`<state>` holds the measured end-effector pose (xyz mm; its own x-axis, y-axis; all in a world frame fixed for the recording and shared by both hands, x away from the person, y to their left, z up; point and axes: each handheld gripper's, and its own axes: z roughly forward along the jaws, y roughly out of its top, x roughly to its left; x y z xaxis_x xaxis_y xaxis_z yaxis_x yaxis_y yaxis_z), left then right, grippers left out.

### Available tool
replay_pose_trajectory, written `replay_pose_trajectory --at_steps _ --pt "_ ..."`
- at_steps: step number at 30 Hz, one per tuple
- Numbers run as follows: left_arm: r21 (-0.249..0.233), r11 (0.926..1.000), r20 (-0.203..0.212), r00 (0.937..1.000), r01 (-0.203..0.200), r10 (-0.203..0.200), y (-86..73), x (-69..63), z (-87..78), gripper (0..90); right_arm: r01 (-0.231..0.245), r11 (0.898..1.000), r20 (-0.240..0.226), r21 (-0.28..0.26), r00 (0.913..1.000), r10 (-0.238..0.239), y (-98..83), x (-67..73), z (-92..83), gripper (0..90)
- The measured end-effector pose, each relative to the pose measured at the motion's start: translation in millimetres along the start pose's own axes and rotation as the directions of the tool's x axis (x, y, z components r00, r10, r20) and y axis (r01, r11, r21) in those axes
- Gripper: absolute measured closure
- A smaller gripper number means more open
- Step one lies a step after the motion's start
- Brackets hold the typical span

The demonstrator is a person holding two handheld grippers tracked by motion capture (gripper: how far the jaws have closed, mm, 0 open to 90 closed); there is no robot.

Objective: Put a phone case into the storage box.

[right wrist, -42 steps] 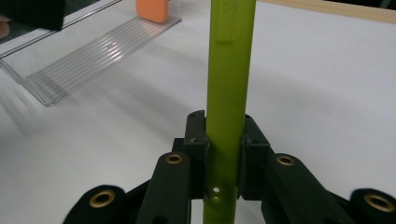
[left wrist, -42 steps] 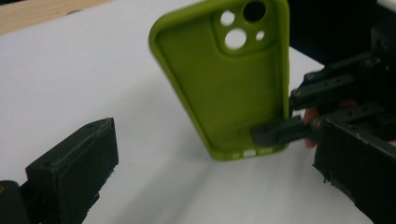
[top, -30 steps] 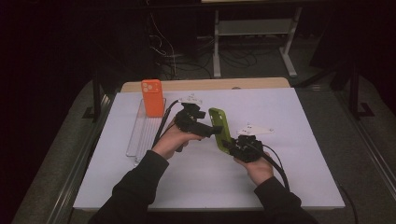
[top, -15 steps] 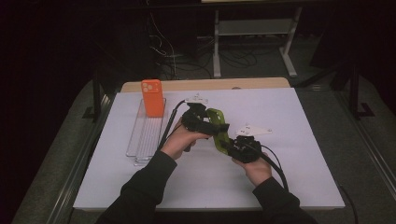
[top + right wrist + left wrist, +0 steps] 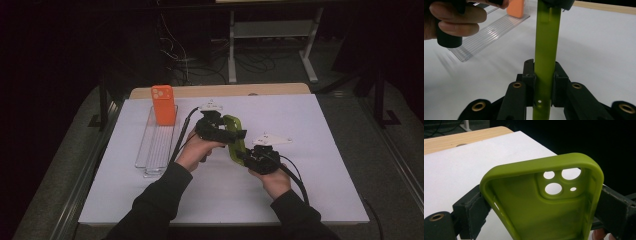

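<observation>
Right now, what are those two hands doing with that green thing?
A person is holding a green phone case above the white table with a tool in each hand. The right tool pinches the case's thin edge. The left tool sits across the case's width, one jaw at each side, and its jaws have just been closing in on it. Over by a clear tray stands an orange phone case, not touched.

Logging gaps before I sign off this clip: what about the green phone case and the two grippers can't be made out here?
- Green phone case: lower end cut off by the bottom edge in the left gripper view.
- Left gripper: in the high view, too small to tell whether its pads press the case.
- Right gripper: the case's bottom end is hidden between its jaws in the right gripper view.
</observation>
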<state>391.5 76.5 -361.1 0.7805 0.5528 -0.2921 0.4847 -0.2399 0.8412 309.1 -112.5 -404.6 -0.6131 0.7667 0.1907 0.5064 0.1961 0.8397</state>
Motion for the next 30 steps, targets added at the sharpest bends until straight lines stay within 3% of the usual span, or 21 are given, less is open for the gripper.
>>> replay_pose_trajectory --at_steps 12,21,30 --pt "0.011 0.9999 0.039 0.9992 -0.006 0.006 -0.1 1.0 0.9 13.0 0.009 0.999 -0.004 0.033 1.0000 -0.009 -1.2 0.2 3.7 73.6" --pt "0.018 0.9994 0.014 0.9994 -0.031 0.031 4.2 6.0 -7.1 14.6 0.023 0.997 -0.034 0.074 0.9992 -0.020 1.0 -7.3 -0.3 48.4" --pt "0.021 0.9984 -0.029 0.9981 -0.053 0.054 14.1 12.2 -25.0 15.0 0.082 0.992 -0.047 0.100 0.9959 -0.078 -2.4 -24.3 -14.3 21.3"
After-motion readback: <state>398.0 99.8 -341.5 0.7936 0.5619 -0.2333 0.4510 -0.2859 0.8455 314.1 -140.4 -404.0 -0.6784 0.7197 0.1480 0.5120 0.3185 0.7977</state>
